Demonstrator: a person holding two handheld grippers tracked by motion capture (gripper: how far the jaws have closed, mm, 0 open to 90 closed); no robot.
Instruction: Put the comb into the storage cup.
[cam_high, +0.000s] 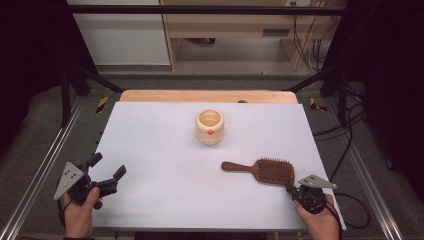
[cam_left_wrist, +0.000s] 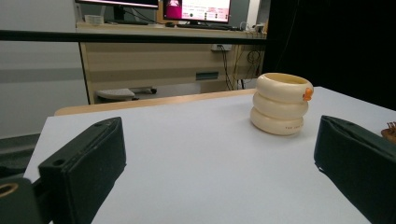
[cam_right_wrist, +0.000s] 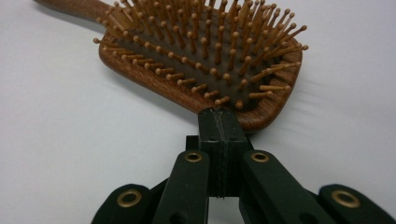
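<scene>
Wooden hairbrush (cam_right_wrist: 201, 60), right gripper (cam_right_wrist: 219, 116) low, jaws together at its rim

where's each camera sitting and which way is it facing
High view: above the person's side, looking forward and down on the white table; both hands, left claw, right claw.
Left gripper view: on the left claw, low, facing across the table at the cream ringed ceramic cup; its jaws stand open.
Right gripper view: on the right claw, looking down at the brown wooden paddle hairbrush; jaws shut.
Shared: high and left views both show the cup.
</scene>
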